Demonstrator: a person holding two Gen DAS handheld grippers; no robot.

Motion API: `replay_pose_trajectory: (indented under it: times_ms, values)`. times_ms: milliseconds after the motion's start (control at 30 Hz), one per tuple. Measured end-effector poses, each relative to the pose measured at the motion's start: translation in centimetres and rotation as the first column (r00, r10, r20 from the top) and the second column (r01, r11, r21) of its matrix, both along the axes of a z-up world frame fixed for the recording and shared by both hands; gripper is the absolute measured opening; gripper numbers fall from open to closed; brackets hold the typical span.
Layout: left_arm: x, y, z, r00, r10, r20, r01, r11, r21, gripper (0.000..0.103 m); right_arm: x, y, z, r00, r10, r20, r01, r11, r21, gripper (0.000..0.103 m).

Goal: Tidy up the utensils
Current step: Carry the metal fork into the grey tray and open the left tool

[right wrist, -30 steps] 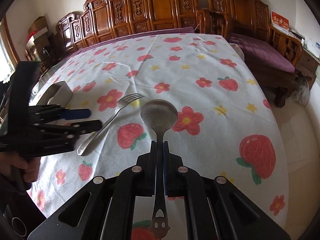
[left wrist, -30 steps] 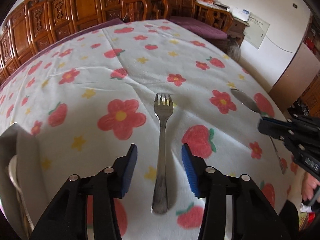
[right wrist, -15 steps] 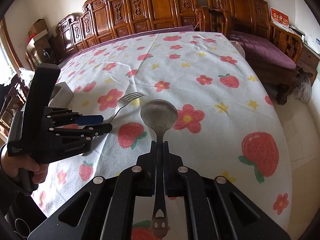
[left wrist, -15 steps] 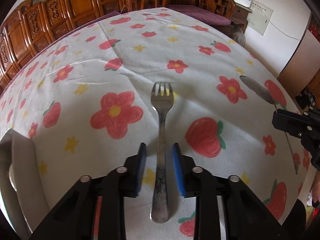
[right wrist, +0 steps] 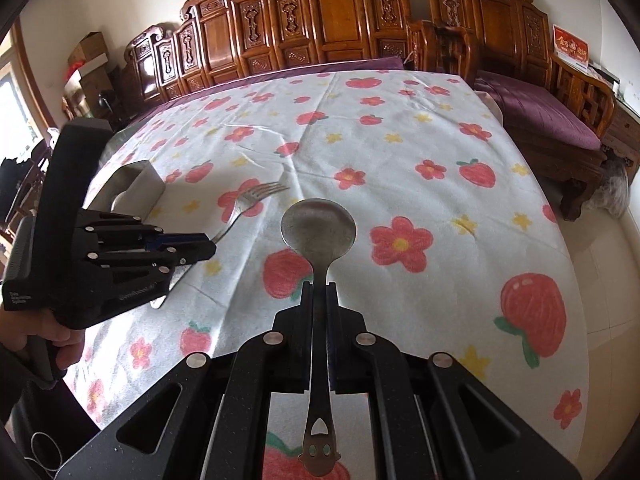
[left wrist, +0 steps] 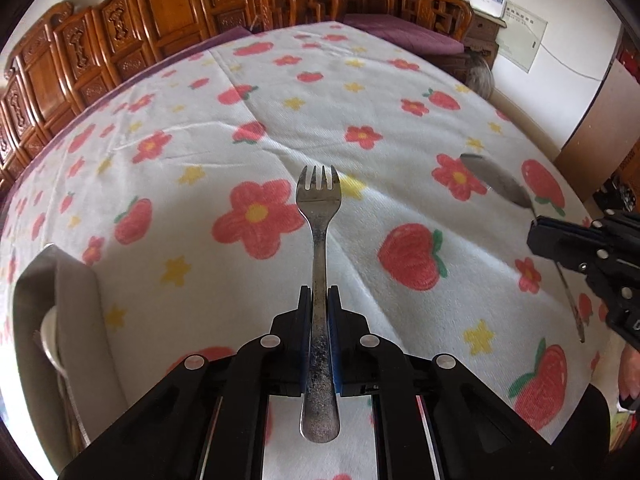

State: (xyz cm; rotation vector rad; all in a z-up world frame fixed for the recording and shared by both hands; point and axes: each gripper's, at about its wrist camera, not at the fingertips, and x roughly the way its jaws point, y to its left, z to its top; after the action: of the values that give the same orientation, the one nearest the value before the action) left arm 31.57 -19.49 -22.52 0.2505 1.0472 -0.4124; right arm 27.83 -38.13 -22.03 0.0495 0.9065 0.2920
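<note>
The left gripper [left wrist: 319,300] has its two blue-padded jaws pressed flat against the handle of the fork [left wrist: 319,216], gripping it about halfway along; the tines point toward 12 o'clock and the rounded handle end sticks back past the pads toward 6. The right gripper [right wrist: 319,294] is likewise clamped tight, on the neck of the spoon [right wrist: 318,232], whose bowl lies toward 12 o'clock and whose cut-out handle end (a little smiling face) trails toward 6.

From the right wrist view the fork [right wrist: 250,204] slants out of the left gripper [right wrist: 200,242] toward 1 o'clock, just above the flowered tablecloth [right wrist: 420,152]. Whether either utensil is touching the cloth cannot be told. At 9 o'clock of the fork, near the table's edge, stands a grey utensil holder [left wrist: 76,320] (something pale and long-handled is inside). Carved wooden chairs [right wrist: 340,28] line the far side at 12 o'clock.
</note>
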Motion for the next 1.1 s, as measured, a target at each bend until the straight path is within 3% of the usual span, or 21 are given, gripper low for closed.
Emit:
replay_pose_trajectory:
  times_ms: [633,1100]
  values:
    - [-2.4,3.4,6.5,0.994,0.033,0.102,-0.031,0.999,-0.021,0.007,-1.0,3.3,2.9,0.996,0.064,0.055,-0.064,0.998,-0.003,0.007]
    - [-4.6,10.7,11.6,0.979,0.118,0.168,-0.109,0.992,-0.065,0.007,-1.5,8.7,7.2,0.986,0.127,0.105,-0.125,0.992,-0.029,0.007]
